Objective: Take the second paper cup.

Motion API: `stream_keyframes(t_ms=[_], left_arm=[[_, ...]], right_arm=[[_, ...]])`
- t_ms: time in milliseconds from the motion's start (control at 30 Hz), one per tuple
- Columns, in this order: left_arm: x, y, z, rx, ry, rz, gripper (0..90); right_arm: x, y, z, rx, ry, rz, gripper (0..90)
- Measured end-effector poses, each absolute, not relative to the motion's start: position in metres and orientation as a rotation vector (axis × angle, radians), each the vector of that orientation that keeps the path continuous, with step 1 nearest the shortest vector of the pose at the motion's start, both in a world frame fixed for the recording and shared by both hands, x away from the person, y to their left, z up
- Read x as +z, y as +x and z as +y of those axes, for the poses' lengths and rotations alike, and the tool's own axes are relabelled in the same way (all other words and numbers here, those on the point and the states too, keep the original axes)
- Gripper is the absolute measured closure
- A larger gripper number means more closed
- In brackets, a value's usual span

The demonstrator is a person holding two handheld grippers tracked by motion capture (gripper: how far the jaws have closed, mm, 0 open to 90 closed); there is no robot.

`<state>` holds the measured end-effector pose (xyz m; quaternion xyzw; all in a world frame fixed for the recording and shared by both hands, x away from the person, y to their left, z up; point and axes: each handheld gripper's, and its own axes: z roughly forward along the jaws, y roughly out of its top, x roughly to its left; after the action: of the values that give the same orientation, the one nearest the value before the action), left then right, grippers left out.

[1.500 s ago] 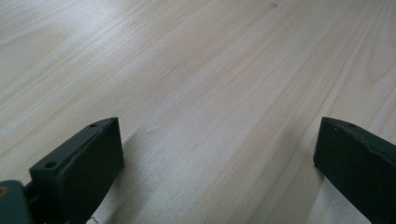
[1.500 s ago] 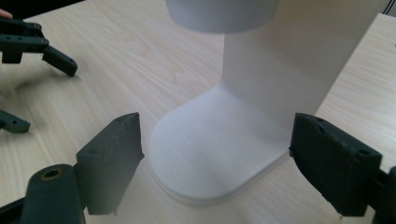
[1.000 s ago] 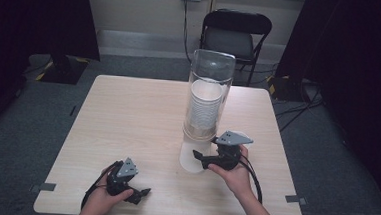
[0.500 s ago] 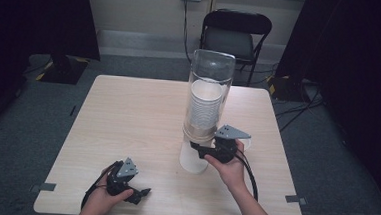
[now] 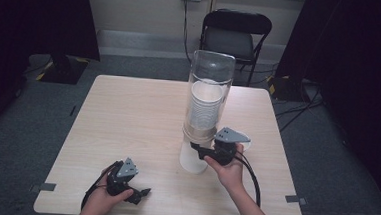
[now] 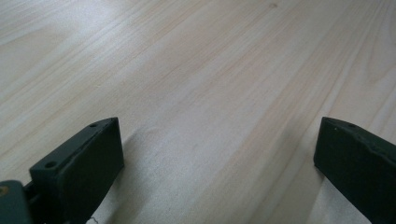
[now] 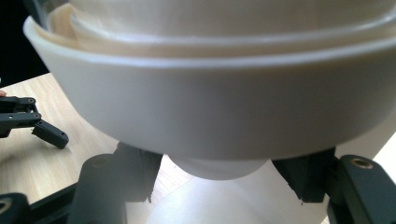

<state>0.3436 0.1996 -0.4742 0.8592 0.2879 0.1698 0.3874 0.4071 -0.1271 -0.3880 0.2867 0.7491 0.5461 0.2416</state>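
Observation:
A tall clear tube (image 5: 210, 83) stands on the table and holds a stack of white cups (image 5: 204, 108) above a cream collar (image 7: 210, 112). A white cup (image 5: 194, 160) sticks out under the collar. My right gripper (image 5: 198, 150) reaches in from the right just below the collar. In the right gripper view its jaws have just been closing, and the right gripper (image 7: 219, 179) now presses on both sides of the white cup's rounded end (image 7: 219, 169). My left gripper (image 5: 140, 192) rests near the table's front edge. Bare wood lies between the wide-apart jaws of the left gripper (image 6: 219, 149).
The light wooden table (image 5: 128, 113) has bare room at left and back. A black folding chair (image 5: 235, 37) stands behind the far edge, with cables on the floor to the right. The left gripper (image 7: 32, 123) lies far left in the right gripper view.
My right gripper has moved in under the collar of the tube and its jaws have closed on the white cup. The left hand has stayed where it was.

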Motion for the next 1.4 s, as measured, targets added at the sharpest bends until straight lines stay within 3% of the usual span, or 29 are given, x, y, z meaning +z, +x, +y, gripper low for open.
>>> stream_keyframes(t_ms=[233, 367, 600, 767, 1400], left_arm=[[-0.474, 0.344, 0.2, 0.431, 2.179, 0.736, 0.9], [-0.474, 0.344, 0.2, 0.43, 2.188, 0.731, 0.8], [-0.474, 0.344, 0.2, 0.427, 2.193, 0.728, 0.0], [-0.474, 0.344, 0.199, 0.43, 2.193, 0.729, 0.0], [-0.474, 0.344, 0.199, 0.43, 2.193, 0.728, 0.0]], right_arm=[[-0.394, 0.407, -0.127, 1.504, 0.795, 2.054, 37.7], [-0.455, 0.408, -0.136, 1.342, 0.93, 2.193, 37.4], [-0.416, 0.416, -0.134, 1.338, 0.84, 2.238, 36.9], [-0.435, 0.411, -0.139, 1.285, 0.849, 2.29, 36.8], [-0.456, 0.39, -0.17, 1.179, 0.834, 2.357, 36.5]])
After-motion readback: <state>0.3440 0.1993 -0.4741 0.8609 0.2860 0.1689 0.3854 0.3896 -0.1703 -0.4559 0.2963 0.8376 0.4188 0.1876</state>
